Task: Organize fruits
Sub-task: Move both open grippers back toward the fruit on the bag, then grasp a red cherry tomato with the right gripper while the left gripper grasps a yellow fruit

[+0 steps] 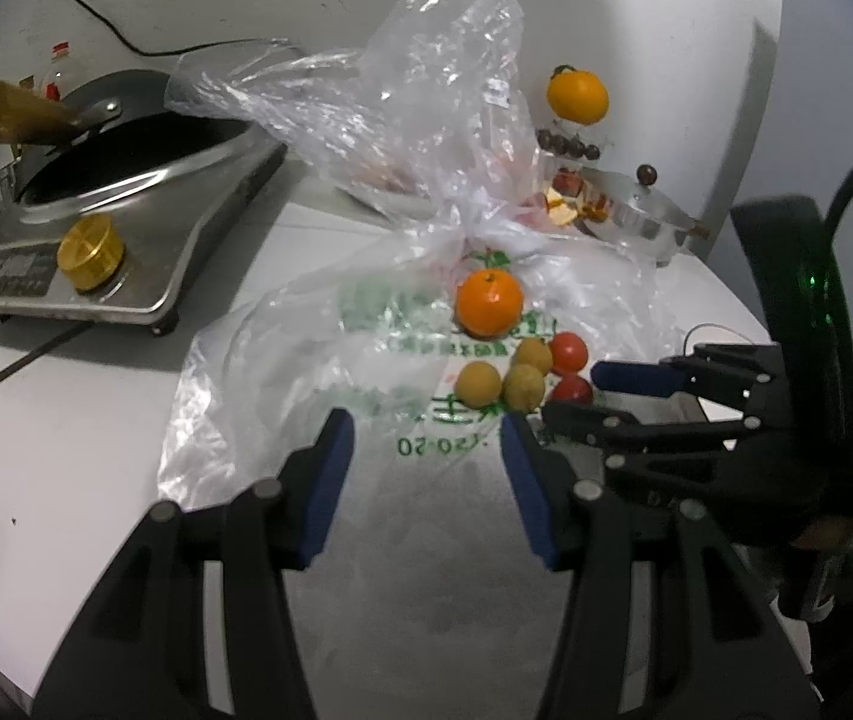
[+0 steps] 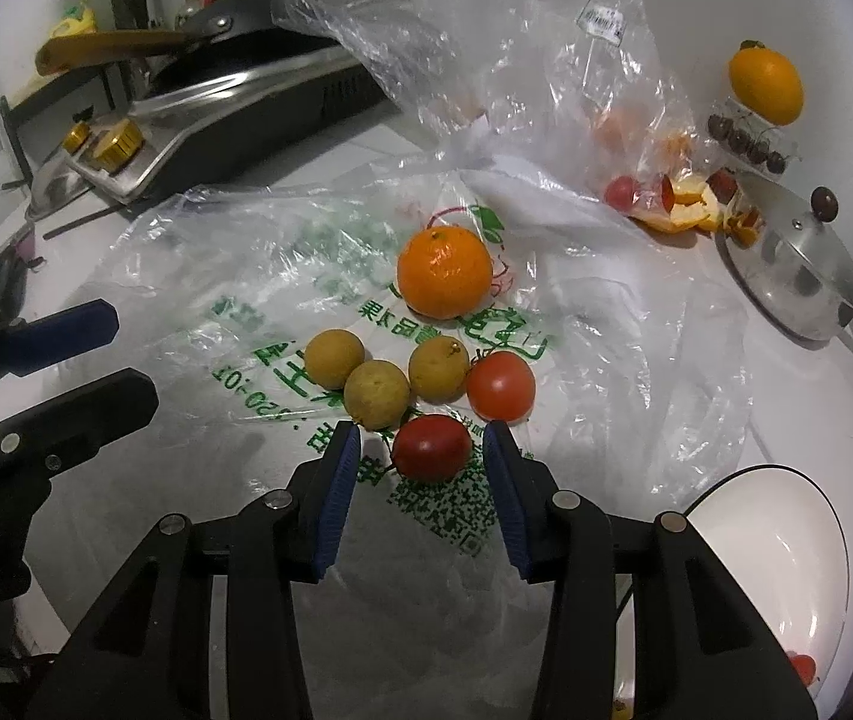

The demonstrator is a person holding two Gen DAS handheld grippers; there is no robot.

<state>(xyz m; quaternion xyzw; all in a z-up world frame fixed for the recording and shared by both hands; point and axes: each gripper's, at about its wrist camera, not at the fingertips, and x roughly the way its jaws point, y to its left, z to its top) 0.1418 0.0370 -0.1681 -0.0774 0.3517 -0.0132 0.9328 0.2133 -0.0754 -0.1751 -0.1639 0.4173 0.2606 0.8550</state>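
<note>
On a flattened printed plastic bag (image 2: 282, 300) lie an orange (image 2: 444, 272), three small yellow-brown fruits (image 2: 377, 393) and two red tomatoes (image 2: 499, 386). My right gripper (image 2: 420, 450) is open, its blue pads either side of the nearer tomato (image 2: 431, 447), not closed on it. My left gripper (image 1: 426, 438) is open and empty, just short of the yellow-brown fruits (image 1: 524, 387); the orange (image 1: 489, 303) lies beyond. The right gripper (image 1: 600, 396) shows at the right of the left wrist view, and the left gripper (image 2: 126, 354) at the left of the right wrist view.
A white bowl (image 2: 786, 546) sits at the right front with a red fruit by it. A crumpled clear bag (image 1: 402, 102), orange peel (image 2: 684, 204), a steel pot lid (image 2: 798, 276), a yellow citrus (image 2: 765, 90) over cherries, and a cooker with a pan (image 1: 114, 192) stand behind.
</note>
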